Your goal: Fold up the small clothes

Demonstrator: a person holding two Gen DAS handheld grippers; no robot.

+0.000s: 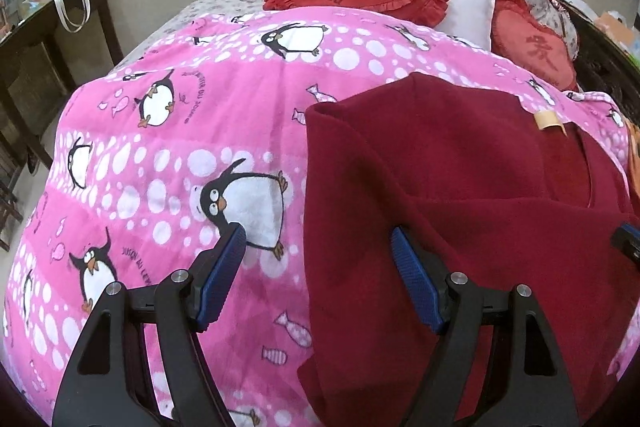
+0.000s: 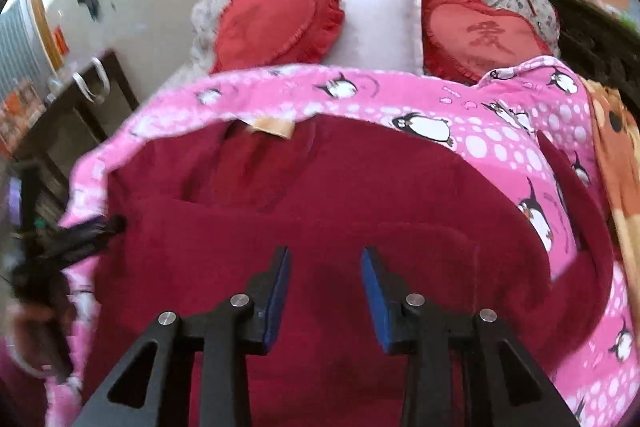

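Fleece is what you're dealing with: a soft dark-red fleece garment (image 1: pixel 460 187) is lying partly folded on the quilted pink penguin-print blanket (image 1: pixel 180 147), tan label (image 1: pixel 550 119) at the neck. Your left gripper (image 1: pixel 318 239) is sitting wide open, one blue ribbed pad over the blanket, the other over the garment's edge, gripping nothing. Your right gripper (image 2: pixel 325 261) is hanging partly open over the fleece, nothing pinched either. Red heart-shaped frilled cushions (image 2: pixel 276 27) and a white square pillow (image 2: pixel 378 23) are crowding the bed's far end.
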